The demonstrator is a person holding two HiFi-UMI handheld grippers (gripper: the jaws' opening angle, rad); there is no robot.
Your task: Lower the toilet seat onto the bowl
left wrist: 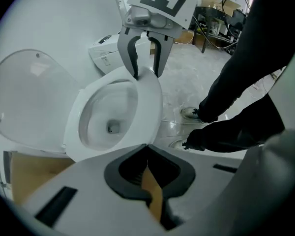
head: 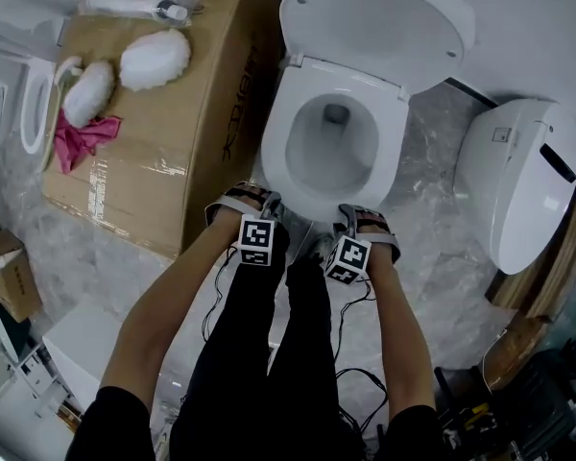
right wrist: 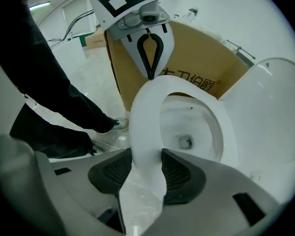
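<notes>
The person's legs in black trousers (head: 269, 353) are nearest, with a bare forearm reaching down on either side and thin black cables (head: 350, 373) trailing over them. The left gripper (left wrist: 147, 150) has its fingers pressed together with nothing pinched, its tips right at the front edge of the toilet seat (head: 280, 152). Just beside it, the right gripper (right wrist: 147, 168) has its fingers spread, and the seat's front rim stands between the two ribbed pads (right wrist: 179, 173). The seat lies flat on the bowl (head: 331, 137), whose inside shows through the ring. Behind it the lid (head: 374, 22) stands raised. A large cardboard box (head: 202, 161) lies just beside the bowl's left side. On its top are two white fluffy dusters (head: 156, 59), a pink cloth (head: 84, 137) at its left edge and a white tool (head: 134, 6) along its far edge; what that tool is cannot be made out. Past the box, another white seat ring (head: 29, 104) is cut off by the left edge of the head view, and a small carton (head: 10, 277) sits lower down. Near the bowl's right side stands a second toilet (head: 518, 181) with its lid shut, and a wooden piece (head: 547, 267) beyond it is cut off. The lower right corner is dark clutter, too dim to tell apart. The floor (head: 432, 219) is glossy grey marbled tile. In the left gripper view, desks strung with cables (left wrist: 221, 14) stand far across the room.
</notes>
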